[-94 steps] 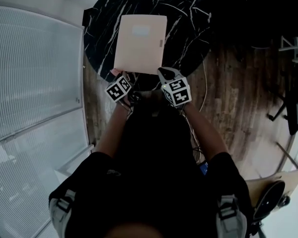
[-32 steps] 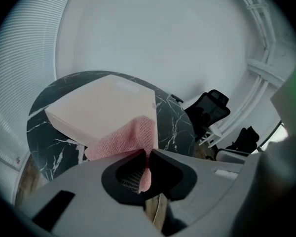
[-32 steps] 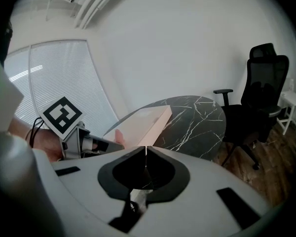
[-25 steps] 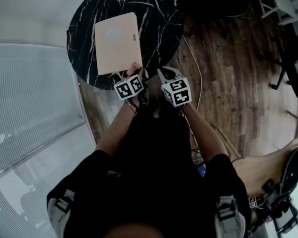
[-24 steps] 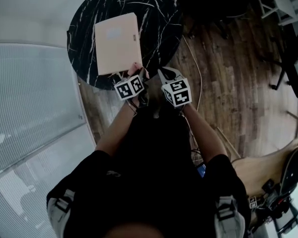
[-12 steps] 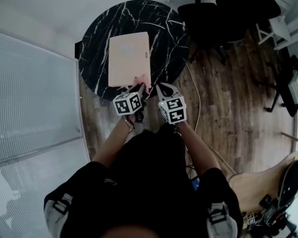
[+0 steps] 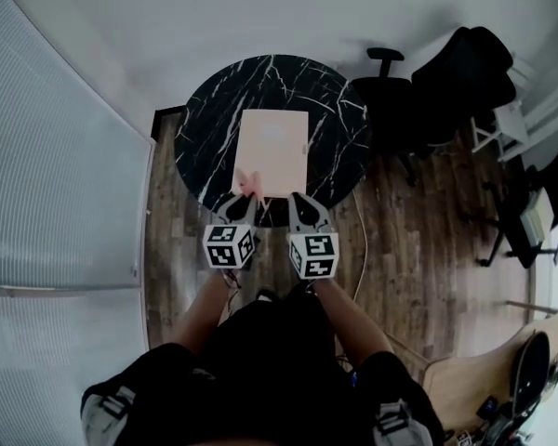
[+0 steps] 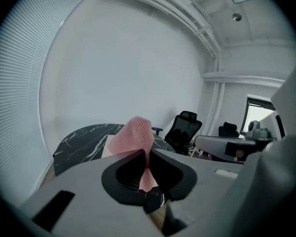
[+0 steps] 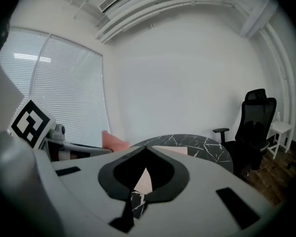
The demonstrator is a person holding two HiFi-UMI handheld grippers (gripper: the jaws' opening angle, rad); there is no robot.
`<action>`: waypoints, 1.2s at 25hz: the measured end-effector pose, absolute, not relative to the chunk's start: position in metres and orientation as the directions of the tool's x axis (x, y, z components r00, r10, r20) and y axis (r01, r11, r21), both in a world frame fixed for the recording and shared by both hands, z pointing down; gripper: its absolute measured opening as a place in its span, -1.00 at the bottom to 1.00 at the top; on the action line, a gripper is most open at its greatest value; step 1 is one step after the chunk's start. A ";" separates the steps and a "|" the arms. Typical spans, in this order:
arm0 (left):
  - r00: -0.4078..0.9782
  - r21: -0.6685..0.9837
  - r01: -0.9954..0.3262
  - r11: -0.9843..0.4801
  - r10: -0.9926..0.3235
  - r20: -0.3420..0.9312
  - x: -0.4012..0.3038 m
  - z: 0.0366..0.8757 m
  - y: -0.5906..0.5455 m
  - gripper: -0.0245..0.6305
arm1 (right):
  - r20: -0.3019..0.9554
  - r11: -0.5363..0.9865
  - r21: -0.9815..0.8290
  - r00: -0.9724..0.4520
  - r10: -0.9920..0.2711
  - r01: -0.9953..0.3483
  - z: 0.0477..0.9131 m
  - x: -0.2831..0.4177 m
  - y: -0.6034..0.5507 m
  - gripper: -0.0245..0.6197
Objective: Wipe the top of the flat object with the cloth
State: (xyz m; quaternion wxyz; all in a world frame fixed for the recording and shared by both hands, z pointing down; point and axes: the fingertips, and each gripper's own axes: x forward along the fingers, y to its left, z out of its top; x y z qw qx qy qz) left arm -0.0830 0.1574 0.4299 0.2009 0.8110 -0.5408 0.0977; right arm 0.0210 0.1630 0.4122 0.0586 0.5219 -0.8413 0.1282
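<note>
Flat object (image 7: 274, 147): pale, rectangular, lies at the middle of the round black table (image 7: 205, 110). Its long axis runs straight away from the person, and its near short edge faces both tools.

Left tool (image 7: 243, 203): clenched on the pink cloth (image 7: 248, 182). The cloth sticks out past the tips and sits at the object's near-left corner. This is the nearer tool. Judgement: the wipe would run forward along the long axis from that corner.

Right tool (image 7: 298, 201): jaws together, nothing between them, just short of the near-right corner and beside the left tool.

Head view: gives the layout and the cloth's overlap with the corner, but not whether the cloth touches the surface.

Left gripper view: cloth (image 8: 134, 136) pinched between the jaws of the left tool (image 8: 145, 153), bunched upright above the tips. Table (image 8: 79, 141) lies beyond and lower; contact can't be told here either.

Right gripper view: right tool (image 9: 145, 150) has its tips meeting, with the flat object (image 9: 171, 151) ahead and the cloth (image 9: 113, 141) off to its left.
</note>
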 end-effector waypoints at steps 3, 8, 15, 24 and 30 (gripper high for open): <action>0.395 0.186 -0.918 -0.351 -0.855 0.336 -0.103 0.411 0.177 -0.84 | 0.212 0.397 -0.140 -0.419 -0.883 -0.907 0.389 0.011 0.180 -0.94; 0.423 0.165 -0.905 -0.393 -0.875 0.234 -0.117 0.371 0.204 -0.84 | 0.139 0.379 -0.060 -0.384 -0.913 -0.923 0.330 0.004 0.214 -0.94; 0.427 0.121 -0.902 -0.414 -0.896 0.120 -0.100 0.313 0.220 -0.84 | 0.039 0.409 0.018 -0.408 -0.912 -0.912 0.274 0.009 0.239 -0.94; 0.425 0.137 -0.898 -0.417 -0.904 0.036 -0.068 0.274 0.228 -0.84 | -0.011 0.401 0.076 -0.403 -0.915 -0.913 0.235 0.040 0.248 -0.94; 0.439 0.116 -0.892 -0.436 -0.898 0.000 -0.053 0.252 0.230 -0.84 | -0.036 0.368 0.074 -0.371 -0.928 -0.927 0.226 0.063 0.244 -0.94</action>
